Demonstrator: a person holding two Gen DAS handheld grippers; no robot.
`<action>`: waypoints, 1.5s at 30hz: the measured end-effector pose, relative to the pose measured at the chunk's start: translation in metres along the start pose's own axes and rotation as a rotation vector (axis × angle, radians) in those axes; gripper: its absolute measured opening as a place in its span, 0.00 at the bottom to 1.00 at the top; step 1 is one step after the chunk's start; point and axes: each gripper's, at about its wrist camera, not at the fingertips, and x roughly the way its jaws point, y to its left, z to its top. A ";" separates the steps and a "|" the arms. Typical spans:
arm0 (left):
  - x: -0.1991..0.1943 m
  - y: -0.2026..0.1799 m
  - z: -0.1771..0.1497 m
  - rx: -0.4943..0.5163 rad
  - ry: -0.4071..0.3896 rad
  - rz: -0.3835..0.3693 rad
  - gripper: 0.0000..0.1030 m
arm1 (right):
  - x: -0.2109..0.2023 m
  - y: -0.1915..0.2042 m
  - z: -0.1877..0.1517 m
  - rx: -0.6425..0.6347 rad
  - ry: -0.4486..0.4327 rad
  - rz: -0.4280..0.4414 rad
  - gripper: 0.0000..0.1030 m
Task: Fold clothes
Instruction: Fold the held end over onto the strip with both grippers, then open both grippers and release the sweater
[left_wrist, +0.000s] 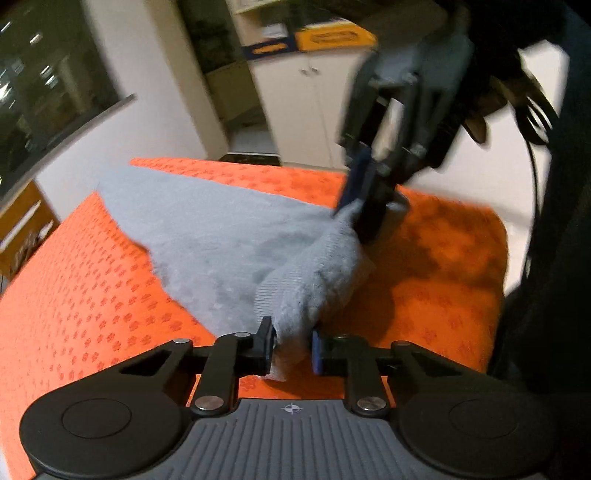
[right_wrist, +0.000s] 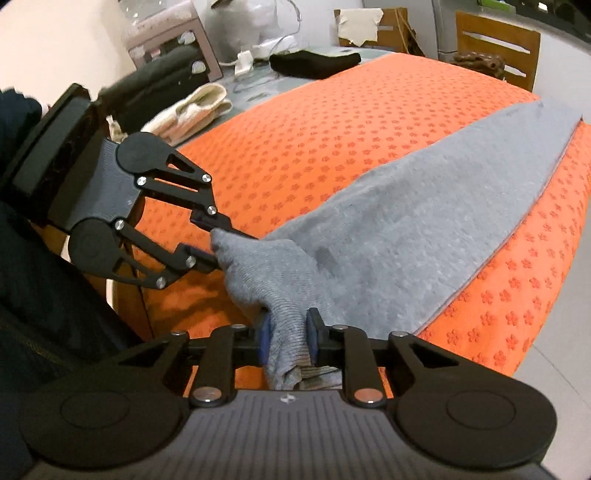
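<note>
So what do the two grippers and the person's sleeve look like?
Both the left gripper and the right gripper have a ribbed grey body, black round pivot caps, black linkage arms with silver screws, and blue pads. A black cable loops by the right one. The sleeve is dark navy.

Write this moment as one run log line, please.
stage: grasp for fold | left gripper: shut on grey garment | right gripper: shut on grey garment | surface: orange mat
</note>
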 end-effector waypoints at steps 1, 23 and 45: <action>0.000 0.006 0.003 -0.040 0.001 -0.006 0.18 | 0.003 0.000 0.003 -0.002 -0.003 0.003 0.30; 0.027 0.070 0.029 -0.416 0.009 -0.060 0.19 | 0.003 -0.063 -0.005 0.331 -0.156 -0.041 0.31; 0.047 0.106 0.009 -0.812 0.149 -0.209 0.15 | 0.049 -0.119 -0.001 0.766 -0.141 0.108 0.25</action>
